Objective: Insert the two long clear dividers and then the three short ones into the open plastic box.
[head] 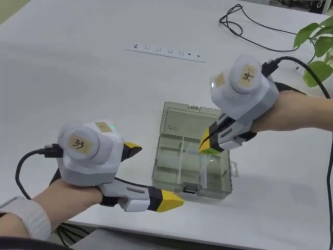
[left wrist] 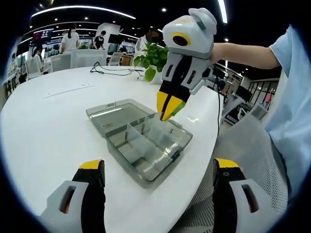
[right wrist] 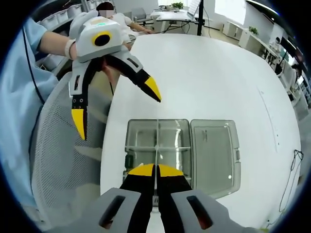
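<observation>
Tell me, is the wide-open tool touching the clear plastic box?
Apart. In the left gripper view, bare white table shows between the left tool's yellow tips and the clear plastic box.

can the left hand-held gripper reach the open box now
Probably yes: the left hand-held gripper is open beside the box, nothing between; the right hand-held gripper, holding a divider, crowds one end.

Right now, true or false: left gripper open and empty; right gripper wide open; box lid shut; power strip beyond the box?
1. The left gripper is open and empty: true.
2. The right gripper is wide open: false, it is shut on a clear divider over the box.
3. The lid is shut: false, it lies folded back on the box's far side.
4. A power strip lies beyond the box: true.
</observation>
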`<state>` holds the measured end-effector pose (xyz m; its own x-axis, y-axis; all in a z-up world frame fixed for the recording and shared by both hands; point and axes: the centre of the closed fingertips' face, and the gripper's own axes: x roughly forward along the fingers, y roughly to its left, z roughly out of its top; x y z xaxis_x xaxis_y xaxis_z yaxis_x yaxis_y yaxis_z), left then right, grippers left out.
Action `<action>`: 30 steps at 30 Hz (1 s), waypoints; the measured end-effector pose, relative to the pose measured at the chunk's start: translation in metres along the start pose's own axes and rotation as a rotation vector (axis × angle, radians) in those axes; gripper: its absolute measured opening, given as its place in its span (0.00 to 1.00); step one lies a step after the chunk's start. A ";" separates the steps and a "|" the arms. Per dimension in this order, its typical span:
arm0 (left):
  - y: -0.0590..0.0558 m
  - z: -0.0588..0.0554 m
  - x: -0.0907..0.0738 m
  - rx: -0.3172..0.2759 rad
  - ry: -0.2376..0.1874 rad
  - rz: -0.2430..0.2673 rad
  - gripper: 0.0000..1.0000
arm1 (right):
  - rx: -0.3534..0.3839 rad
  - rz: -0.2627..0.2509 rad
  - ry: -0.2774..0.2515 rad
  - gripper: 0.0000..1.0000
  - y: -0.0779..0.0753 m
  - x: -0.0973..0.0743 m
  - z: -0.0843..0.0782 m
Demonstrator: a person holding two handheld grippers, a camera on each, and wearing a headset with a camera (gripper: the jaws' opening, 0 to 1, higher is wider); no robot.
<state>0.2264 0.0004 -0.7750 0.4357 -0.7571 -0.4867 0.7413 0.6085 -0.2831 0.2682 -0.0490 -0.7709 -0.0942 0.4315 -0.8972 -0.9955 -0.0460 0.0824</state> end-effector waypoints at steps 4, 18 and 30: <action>0.000 0.000 0.000 -0.002 0.001 0.001 0.94 | -0.003 -0.004 0.018 0.02 0.003 0.003 0.002; 0.001 0.001 -0.002 0.007 0.002 0.004 0.94 | -0.041 -0.029 0.134 0.02 0.004 0.028 -0.006; 0.001 0.002 -0.004 0.004 0.001 0.006 0.93 | -0.031 -0.022 0.156 0.02 -0.001 0.039 -0.016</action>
<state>0.2266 0.0036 -0.7716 0.4398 -0.7529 -0.4897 0.7407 0.6124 -0.2764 0.2653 -0.0465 -0.8130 -0.0684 0.2877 -0.9553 -0.9964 -0.0669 0.0512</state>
